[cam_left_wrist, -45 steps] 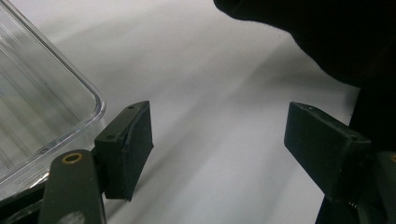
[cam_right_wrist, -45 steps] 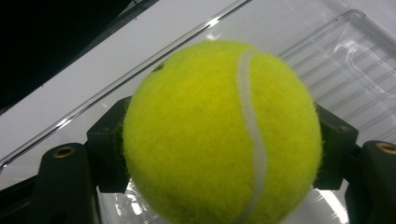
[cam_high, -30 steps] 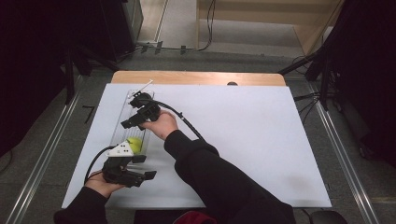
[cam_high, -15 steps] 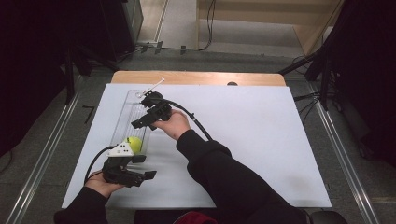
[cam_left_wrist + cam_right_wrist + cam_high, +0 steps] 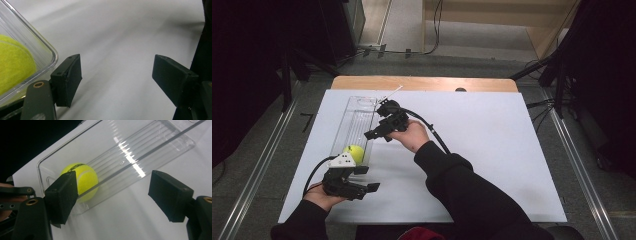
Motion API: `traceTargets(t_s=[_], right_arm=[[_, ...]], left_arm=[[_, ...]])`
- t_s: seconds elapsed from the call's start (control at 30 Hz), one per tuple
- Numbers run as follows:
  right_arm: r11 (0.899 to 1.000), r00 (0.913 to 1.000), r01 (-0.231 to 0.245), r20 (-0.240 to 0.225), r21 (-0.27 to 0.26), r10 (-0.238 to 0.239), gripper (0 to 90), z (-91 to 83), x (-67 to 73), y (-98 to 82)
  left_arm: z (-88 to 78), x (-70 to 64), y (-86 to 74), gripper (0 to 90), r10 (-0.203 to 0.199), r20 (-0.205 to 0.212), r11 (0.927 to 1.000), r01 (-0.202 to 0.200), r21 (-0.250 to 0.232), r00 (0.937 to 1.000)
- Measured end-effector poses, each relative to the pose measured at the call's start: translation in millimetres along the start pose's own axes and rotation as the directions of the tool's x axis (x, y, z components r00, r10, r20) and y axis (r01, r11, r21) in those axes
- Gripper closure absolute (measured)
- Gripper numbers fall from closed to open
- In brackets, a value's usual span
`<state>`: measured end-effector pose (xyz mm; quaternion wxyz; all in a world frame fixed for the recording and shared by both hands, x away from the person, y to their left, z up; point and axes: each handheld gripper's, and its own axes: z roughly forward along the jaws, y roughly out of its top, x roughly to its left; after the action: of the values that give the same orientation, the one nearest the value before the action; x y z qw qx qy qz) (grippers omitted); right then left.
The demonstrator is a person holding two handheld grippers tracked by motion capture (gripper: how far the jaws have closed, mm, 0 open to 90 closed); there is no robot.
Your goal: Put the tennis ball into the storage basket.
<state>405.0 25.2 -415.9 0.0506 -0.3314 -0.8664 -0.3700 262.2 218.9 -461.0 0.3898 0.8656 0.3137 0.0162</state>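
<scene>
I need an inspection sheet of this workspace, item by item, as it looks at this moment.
Surface: white sheet over a wooden table, flat and clean.
Job's things: clear tray lies lengthwise at the left; tennis ball sits inside at its near end.
Clutter: one small dark spot at the far edge, too small to identify.
Grippers: left gripper open beside the tray's near corner, holding nothing. Right gripper above the tray, jaws just been closing, nothing between them.
Cables: black cable trails from the right gripper, another cable from the left.
Surroundings: metal rails on the floor at both sides, floor cables beyond the table.
</scene>
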Motion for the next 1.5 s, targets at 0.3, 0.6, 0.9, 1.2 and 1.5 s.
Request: traceTargets(t_s=[0.3,0.6,0.9,1.2,1.5], right_arm=[[1.000,1.0000,0.006,-0.002,0.001,-0.006,22.3,-12.0,-2.2,-14.3],[1.000,1.0000,0.002,-0.006,-0.007,-0.002,22.3,-23.7,-6.1,-31.1],[1.000,0.9999,-0.011,-0.009,-0.017,0.011,22.3,-33.6,-11.9,-46.8],[1.000,0.9998,-0.020,-0.009,-0.022,0.020,22.4,-41.5,-14.2,-62.2],[1.000,1.0000,-0.006,0.003,-0.031,0.006,23.7,-49.8,-16.7,-82.8]], left_arm=[[0.8,-0.4,0.1,24.4,0.001,0.002,1.0000,-0.001,0.003,1.0000],[0.9,-0.2,-0.2,24.3,-0.002,0.005,1.0000,0.002,-0.004,1.0000],[1.5,-0.3,-0.4,24.3,0.000,0.005,1.0000,0.000,0.000,1.0000],[1.5,-0.4,-0.6,24.3,0.001,0.007,1.0000,-0.001,0.005,1.0000],[1.9,-0.6,-0.5,24.3,0.001,0.006,1.0000,-0.001,0.008,1.0000]])
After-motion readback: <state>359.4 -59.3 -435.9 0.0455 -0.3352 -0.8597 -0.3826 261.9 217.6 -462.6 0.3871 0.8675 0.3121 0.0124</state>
